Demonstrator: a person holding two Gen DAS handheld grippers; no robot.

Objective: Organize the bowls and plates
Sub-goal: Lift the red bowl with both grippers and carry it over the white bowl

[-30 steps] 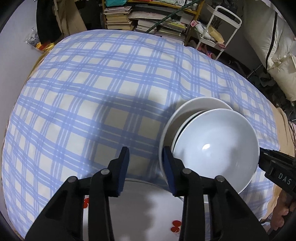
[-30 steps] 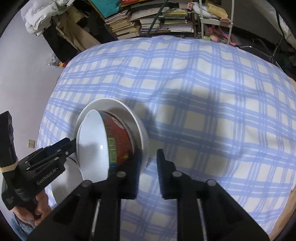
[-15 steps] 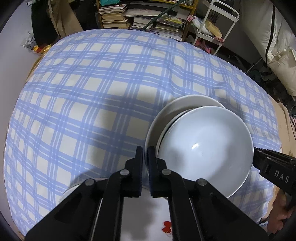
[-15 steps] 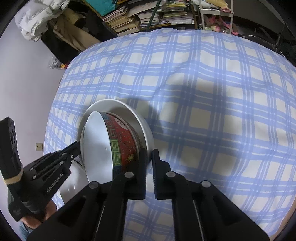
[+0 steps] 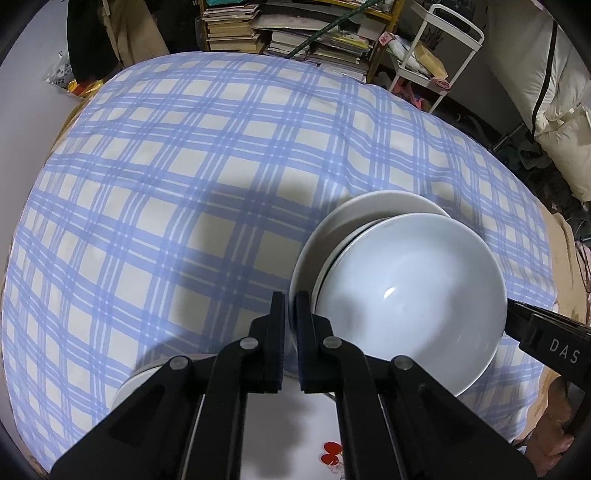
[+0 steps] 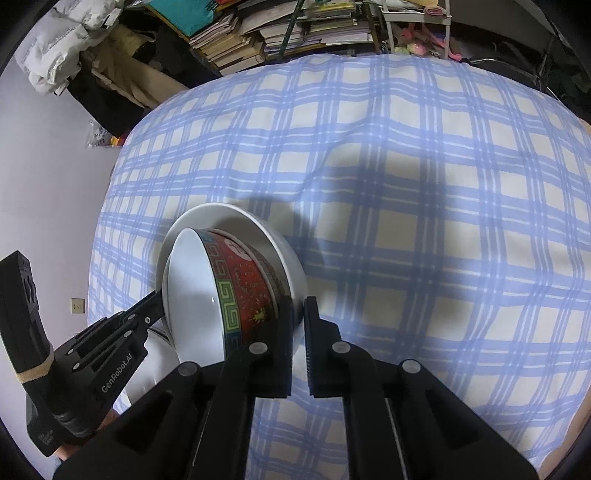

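We judge the sorting about midway: a bowl (image 5: 410,306) already sits nested in a white plate (image 5: 369,210), and the pair is held tilted above the checked cloth (image 5: 184,184) near its near edge, not yet set down. Our left gripper (image 5: 291,306) is pinched nearly closed on the plate's rim, and our right gripper (image 6: 298,314) is clamped just as tightly on the opposite rim. Below, at the near edge, another plate (image 5: 295,435) with a red print waits, most likely the place where the lifted pair belongs. The left view shows the bowl's plain white inside and that printed plate, which the right view barely catches. The right view alone reveals the bowl's red patterned outside (image 6: 247,280), and the bookshelf (image 6: 258,33) beyond the far edge.
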